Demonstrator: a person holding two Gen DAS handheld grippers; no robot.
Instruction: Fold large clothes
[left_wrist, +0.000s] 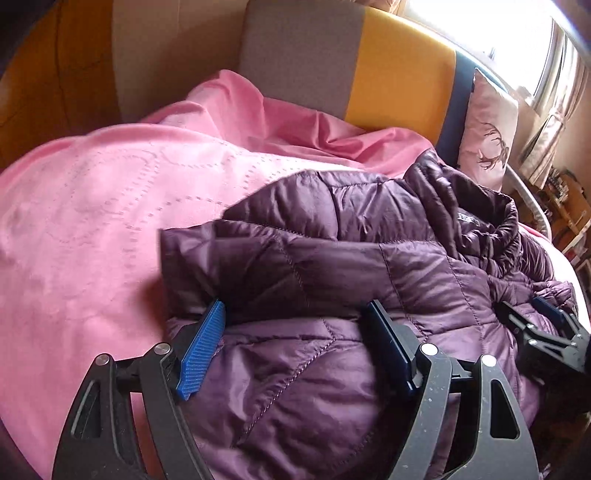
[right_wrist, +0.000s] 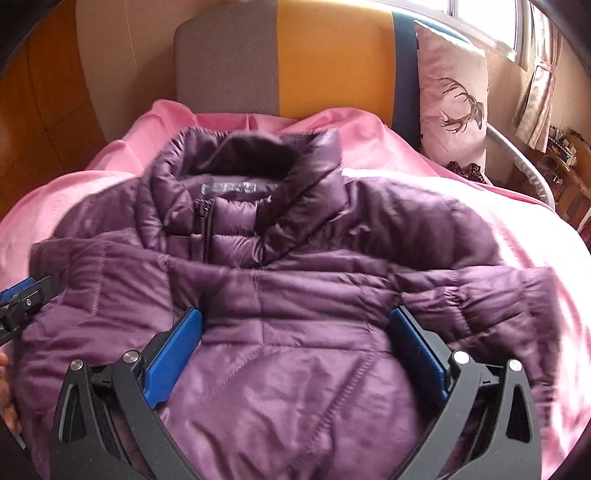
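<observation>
Purple quilted jacket (right_wrist: 295, 295) lies front-up on a bed covered by a pink bedspread (left_wrist: 85, 221); collar (right_wrist: 251, 158) at the far end from both tongs, zip closed up to the neck. A folded-over layer of the jacket crosses its chest, just beyond the tong tips.

Left tongs (left_wrist: 299, 332): spread wide, blue pads on either side of a puffed section of jacket near its left edge. Fabric bulges up between the jaws and touches the pads, but whether they press on it cannot be told from these views.

Right tongs (right_wrist: 295, 332): likewise spread wide, straddling the jacket's lower middle; fabric fills the gap between pads, no clear pinch visible.

Each pair of tongs shows at the edge of the other's view, side by side over the garment.

Beyond the tongs: headboard (right_wrist: 332, 66) in grey, yellow and blue panels; pillow with a stag print (right_wrist: 454, 92) leaning on it, to the right.
</observation>
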